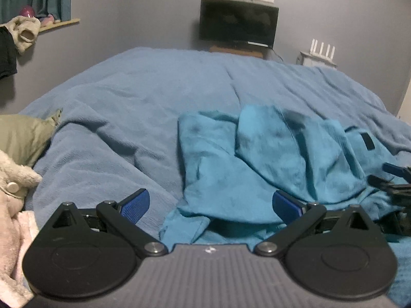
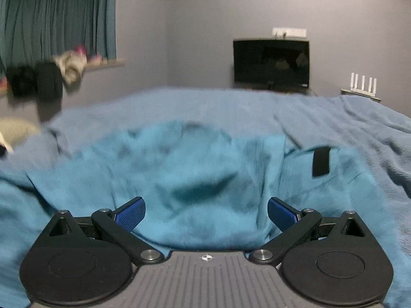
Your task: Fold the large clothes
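Observation:
A large teal garment (image 1: 269, 159) lies crumpled on the blue bed, with a small black tag (image 1: 367, 141) near its right side. My left gripper (image 1: 210, 206) hovers just above the garment's near left edge, open, with nothing between its blue pads (image 1: 136, 205). In the right wrist view the same garment (image 2: 195, 177) fills the middle, its black tag (image 2: 321, 161) to the right. My right gripper (image 2: 206, 211) is open wide above the cloth, holding nothing. The right gripper's dark fingers (image 1: 395, 179) also show at the far right of the left wrist view.
The bed is covered by a wrinkled blue blanket (image 1: 159, 97). An olive pillow (image 1: 23, 138) and a pale plush pile (image 1: 12, 205) lie at the left. A dark screen (image 1: 239, 23) and a white router (image 1: 322, 51) stand by the far wall. Teal curtains (image 2: 56, 20) hang at the left.

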